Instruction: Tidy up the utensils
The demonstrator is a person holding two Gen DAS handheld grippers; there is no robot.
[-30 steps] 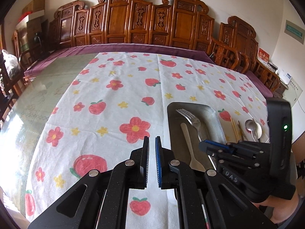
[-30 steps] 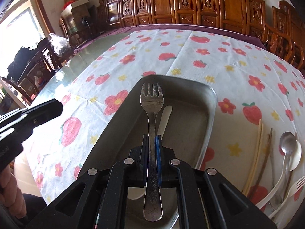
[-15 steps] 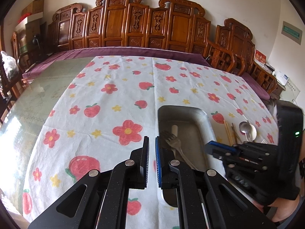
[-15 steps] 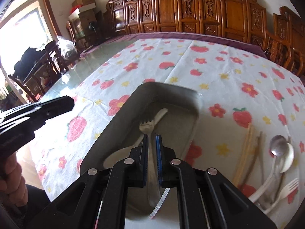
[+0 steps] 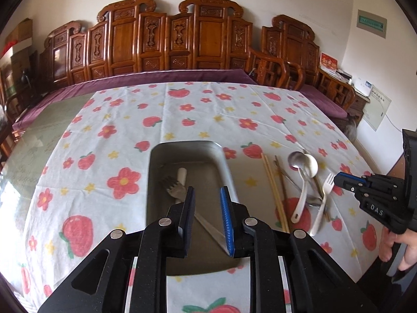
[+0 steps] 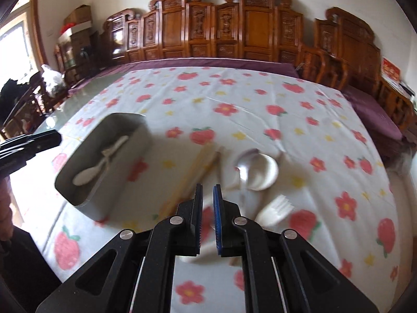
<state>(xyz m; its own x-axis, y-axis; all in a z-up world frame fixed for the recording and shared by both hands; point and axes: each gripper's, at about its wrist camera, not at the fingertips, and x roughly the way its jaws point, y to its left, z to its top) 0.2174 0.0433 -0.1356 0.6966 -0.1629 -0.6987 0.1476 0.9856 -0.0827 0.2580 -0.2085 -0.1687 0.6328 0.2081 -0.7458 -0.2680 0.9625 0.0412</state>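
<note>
Metal tray (image 5: 224,161) sits straight ahead of the left gripper (image 5: 207,219) in the left wrist view, on a white tablecloth (image 5: 198,114) printed with red flowers and strawberries. Left jaws are opening, a clear gap between the pads, nothing gripped. Inside the tray beyond the fingertips: a metal fork (image 5: 173,189), tines toward the far-left, its handle running back between the jaws, and the tip of a white utensil handle (image 5: 182,176) just past it. To the right of the tray, loose on the cloth: pale chopsticks (image 5: 275,193), darker chopsticks (image 5: 282,180), a metal spoon (image 5: 295,159) overlapping a white spoon (image 5: 308,172), and a white plastic fork (image 5: 323,200). Further right, the right gripper (image 5: 341,178) is held by a hand (image 5: 397,247), tips near the plastic fork.

Right wrist view, blurred: right gripper (image 6: 207,214) nearly closed, only a thin slit, nothing in it. Just ahead and right of its tips lie the metal spoon (image 6: 243,168) on the white spoon (image 6: 263,173), plastic fork (image 6: 276,207) to the near right, chopsticks (image 6: 194,174) ahead-left. Tray (image 6: 114,190) sits off to the left with a white spoon (image 6: 90,173) inside. Left gripper (image 6: 34,143) shows at the left edge.
</note>
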